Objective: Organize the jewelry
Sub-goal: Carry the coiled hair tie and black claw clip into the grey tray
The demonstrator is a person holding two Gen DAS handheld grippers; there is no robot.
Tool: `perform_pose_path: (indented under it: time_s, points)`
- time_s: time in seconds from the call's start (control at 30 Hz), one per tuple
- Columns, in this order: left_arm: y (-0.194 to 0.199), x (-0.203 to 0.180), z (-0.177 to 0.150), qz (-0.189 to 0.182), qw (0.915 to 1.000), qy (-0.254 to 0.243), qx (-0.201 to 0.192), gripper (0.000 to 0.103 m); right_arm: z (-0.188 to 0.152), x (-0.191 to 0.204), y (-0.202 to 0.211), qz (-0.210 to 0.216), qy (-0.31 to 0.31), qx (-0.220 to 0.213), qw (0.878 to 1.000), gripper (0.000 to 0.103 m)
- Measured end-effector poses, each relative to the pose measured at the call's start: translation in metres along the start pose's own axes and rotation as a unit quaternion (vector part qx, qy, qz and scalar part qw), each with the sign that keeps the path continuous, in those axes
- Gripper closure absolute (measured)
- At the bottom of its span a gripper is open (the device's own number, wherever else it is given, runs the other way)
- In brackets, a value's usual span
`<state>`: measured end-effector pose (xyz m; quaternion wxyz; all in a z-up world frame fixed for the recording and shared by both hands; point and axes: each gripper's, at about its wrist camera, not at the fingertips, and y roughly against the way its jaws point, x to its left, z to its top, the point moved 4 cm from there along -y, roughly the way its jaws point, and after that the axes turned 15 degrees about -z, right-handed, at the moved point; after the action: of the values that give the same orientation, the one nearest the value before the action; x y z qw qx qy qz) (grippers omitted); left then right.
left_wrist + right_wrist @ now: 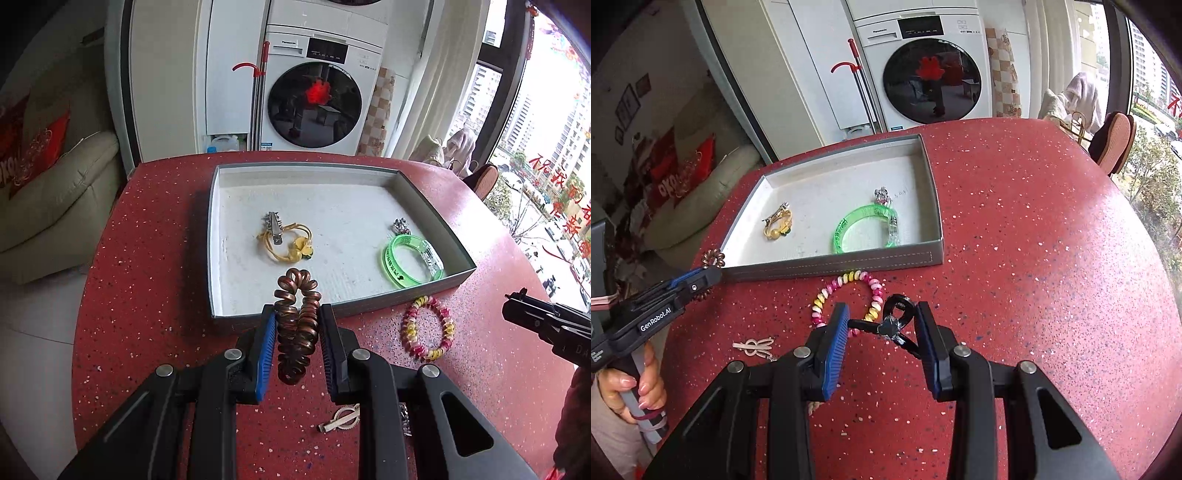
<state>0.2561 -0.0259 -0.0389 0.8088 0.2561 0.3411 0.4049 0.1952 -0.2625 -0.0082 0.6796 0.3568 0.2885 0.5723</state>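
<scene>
In the left wrist view my left gripper [297, 312] is shut on a brown spiral hair tie [295, 295], which hangs squeezed between the blue pads just in front of the grey tray [214, 236]. The tray holds a yellow flower hair tie [291, 247] with a silver clip, a green bangle [397, 264] and a small silver piece [400, 225]. In the right wrist view my right gripper [882, 308] is shut on a black hair tie [892, 325] above the red table. A pink-and-yellow spiral tie [846, 291] lies just beyond it, before the tray [831, 266].
A beige hair clip [753, 345] lies on the red speckled table [1034, 258] near the front, with a silver chain [406, 424] partly hidden beside it. My left gripper [711, 275] and the hand holding it show at the left. A washing machine [317, 92] and sofa stand beyond the table.
</scene>
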Motion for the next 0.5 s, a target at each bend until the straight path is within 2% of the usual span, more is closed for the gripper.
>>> perform_pose_path:
  time_s: [0.23, 0.5]
  points:
    - [-0.016, 0.004, 0.023, 0.008, 0.9998, -0.019, 0.004, 0.061, 0.042, 0.021, -0.016, 0.007, 0.017, -0.010, 1.000, 0.063]
    - [-0.042, 0.018, 0.042, 0.025, 0.9996, -0.006, 0.008, 0.061, 0.078, 0.040, -0.055, 0.008, 0.019, -0.002, 1.000, 0.063]
